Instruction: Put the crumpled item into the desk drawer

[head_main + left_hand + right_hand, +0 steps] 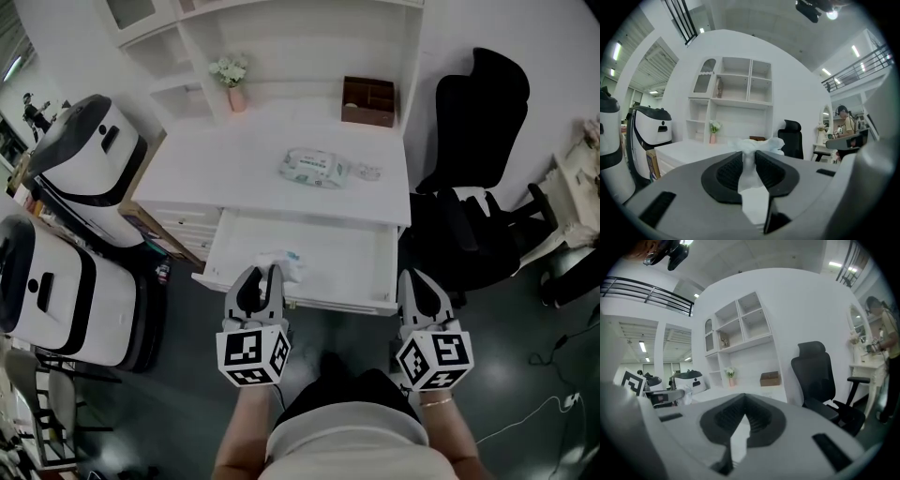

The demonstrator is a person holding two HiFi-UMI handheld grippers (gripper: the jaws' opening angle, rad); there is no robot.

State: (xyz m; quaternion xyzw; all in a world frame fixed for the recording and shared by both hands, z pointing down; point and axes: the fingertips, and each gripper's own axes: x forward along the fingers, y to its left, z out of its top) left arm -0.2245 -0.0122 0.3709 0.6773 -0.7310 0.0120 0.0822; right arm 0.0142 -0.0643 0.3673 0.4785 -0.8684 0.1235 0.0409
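The left gripper view shows the left gripper clamping the tissue. Only the head view shows the tissue over the open drawer, near its front edge, with bare room rightward. The right gripper is clenched and empty.

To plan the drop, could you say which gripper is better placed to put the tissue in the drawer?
Left: the left gripper grips the tissue by the open drawer; the right gripper is empty.

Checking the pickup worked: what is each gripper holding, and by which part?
The left gripper pinches the crumpled tissue by its narrow middle; the bunched top pokes out beyond the fingers. The right gripper holds nothing.
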